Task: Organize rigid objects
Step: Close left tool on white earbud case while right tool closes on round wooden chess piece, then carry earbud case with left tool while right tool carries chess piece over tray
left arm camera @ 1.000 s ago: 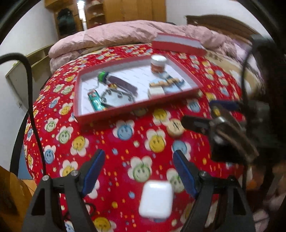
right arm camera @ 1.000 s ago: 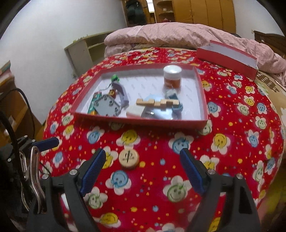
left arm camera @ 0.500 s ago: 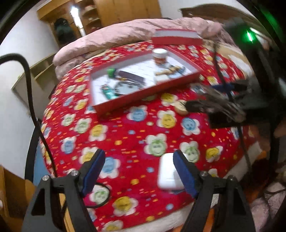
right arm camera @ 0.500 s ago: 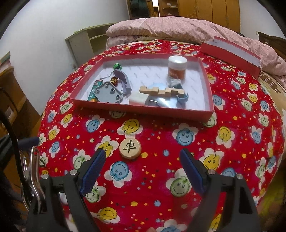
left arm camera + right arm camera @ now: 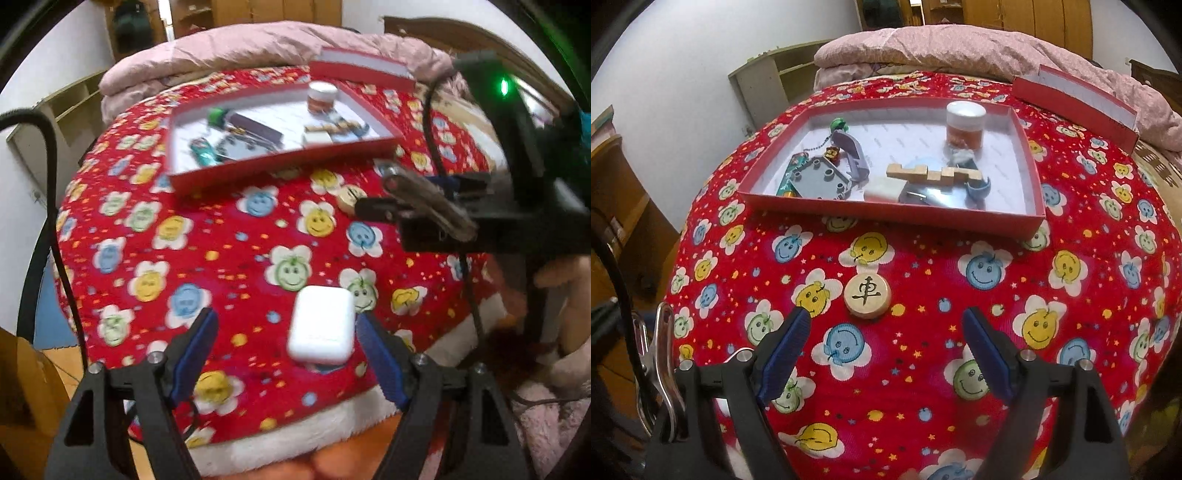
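The left gripper [image 5: 284, 343] hangs over the white case [image 5: 320, 325] in the lower middle of its frame, jaws wide but closing, with the case between them and lying nearer the right finger [image 5: 380, 358]; neither pad presses on it yet. To do this pickup well, it looks best to shift the gripper a little toward the right of the frame so the case sits centred, then squeeze across its smooth, rounded sides low down, since it probably slips if pinched near the top. The red tray [image 5: 280, 162] waits in the upper middle, already holding a jar, wooden blocks and other small items, so a free patch of its white floor should be chosen for the drop. The right gripper [image 5: 886, 341] holds nothing, its jaws wide and just narrowing, and the wooden chess piece [image 5: 867, 295] lies on the red smiley blanket [image 5: 923, 295] just above its fingertips, near the left finger, probably the next item.
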`<action>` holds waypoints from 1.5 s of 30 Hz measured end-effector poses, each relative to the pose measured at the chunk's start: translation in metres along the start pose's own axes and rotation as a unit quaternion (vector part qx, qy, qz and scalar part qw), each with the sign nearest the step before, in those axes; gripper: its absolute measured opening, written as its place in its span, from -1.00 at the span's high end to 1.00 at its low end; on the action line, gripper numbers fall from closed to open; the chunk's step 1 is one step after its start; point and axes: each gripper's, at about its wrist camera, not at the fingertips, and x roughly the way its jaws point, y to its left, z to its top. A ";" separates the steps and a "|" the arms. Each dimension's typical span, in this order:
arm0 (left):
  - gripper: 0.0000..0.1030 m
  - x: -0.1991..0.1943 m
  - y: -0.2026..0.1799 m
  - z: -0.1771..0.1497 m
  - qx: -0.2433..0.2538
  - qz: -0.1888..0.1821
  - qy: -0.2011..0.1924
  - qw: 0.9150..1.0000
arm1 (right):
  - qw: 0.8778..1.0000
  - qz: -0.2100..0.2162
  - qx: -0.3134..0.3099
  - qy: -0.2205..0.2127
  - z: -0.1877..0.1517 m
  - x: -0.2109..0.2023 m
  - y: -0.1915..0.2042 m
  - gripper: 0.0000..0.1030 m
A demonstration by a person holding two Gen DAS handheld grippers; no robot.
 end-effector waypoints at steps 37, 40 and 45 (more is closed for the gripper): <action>0.12 0.016 0.030 0.034 -0.072 -0.025 -0.027 0.997 | 0.999 -0.033 -0.041 -0.015 0.029 0.012 0.010 0.38; 0.12 0.014 0.035 0.049 -0.086 -0.028 -0.038 0.995 | 0.998 -0.036 -0.039 -0.024 0.037 0.007 0.007 0.38; 0.12 0.013 0.044 0.066 -0.106 -0.034 -0.049 0.993 | 0.998 -0.034 -0.033 -0.036 0.047 -0.003 0.003 0.38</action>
